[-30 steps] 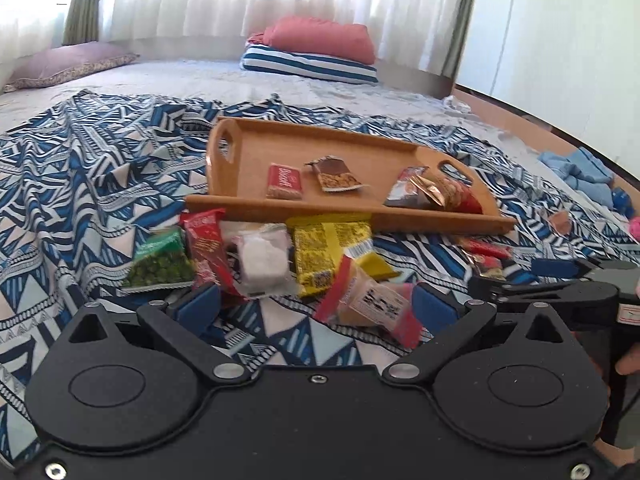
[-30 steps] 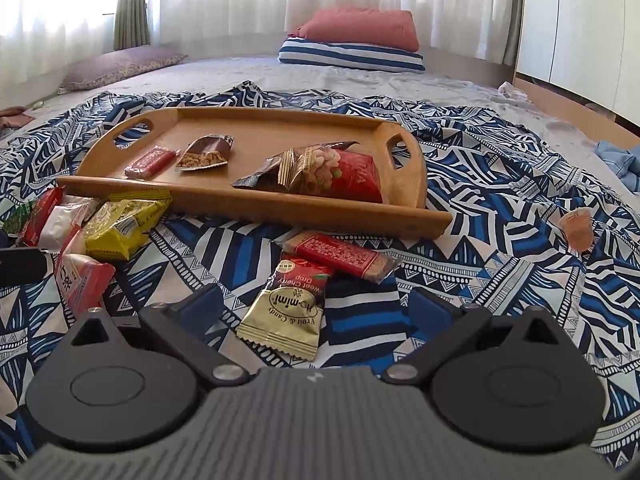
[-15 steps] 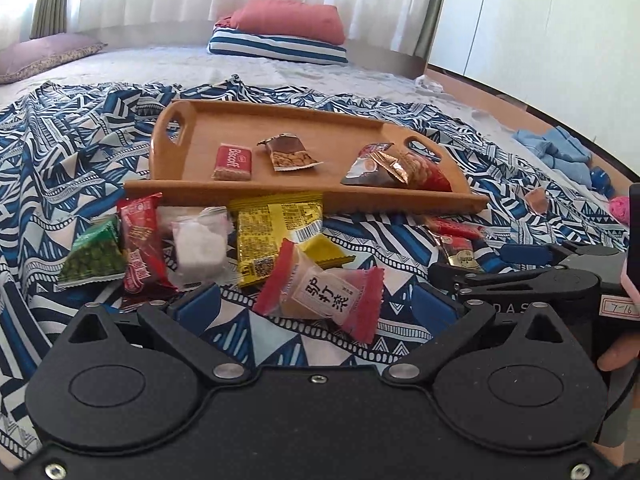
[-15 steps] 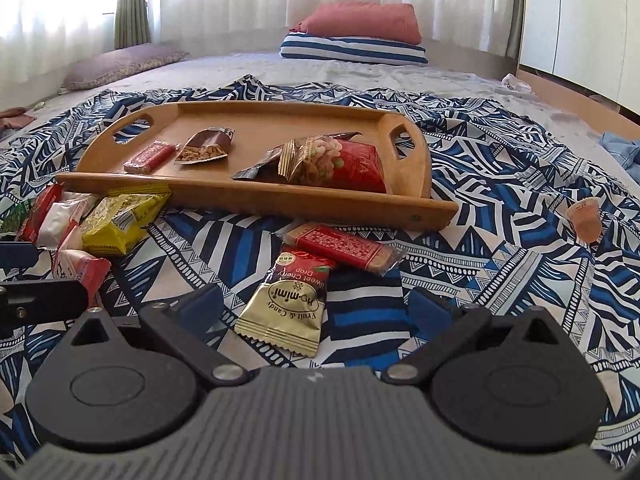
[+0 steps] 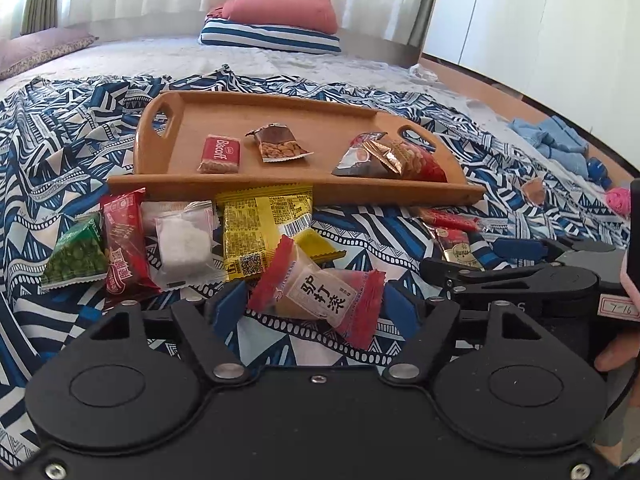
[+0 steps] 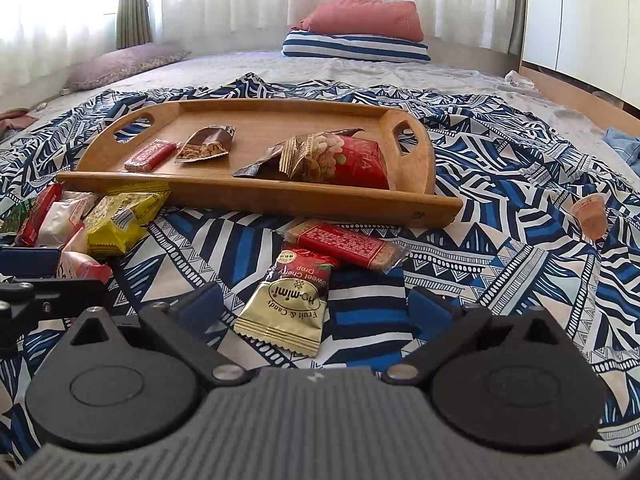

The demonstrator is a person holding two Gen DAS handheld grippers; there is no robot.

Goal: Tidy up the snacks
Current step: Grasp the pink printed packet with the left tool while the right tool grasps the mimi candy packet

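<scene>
The left gripper (image 5: 316,306) has just been closing its blue pads around the red-ended, clear-wrapped candy packet (image 5: 320,288) on the blue patterned bedspread (image 5: 60,152) — contact unclear — near the wooden handled tray's (image 5: 280,194) front edge. The right gripper (image 6: 316,308) stands open over a gold-and-red candy sachet (image 6: 290,304).

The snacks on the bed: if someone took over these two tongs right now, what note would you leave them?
Left tongs: jaws just been closing around the pink-ended candy; no firm pinch visible yet.
Right tongs: open, empty, gold cherry-drop packet between the jaws.
Done: Biscoff biscuit, nut packet and red nut bag lie in the wooden tray.
Left: the candy, green, red, white and yellow packets, plus the red bar, all on the blanket.
</scene>
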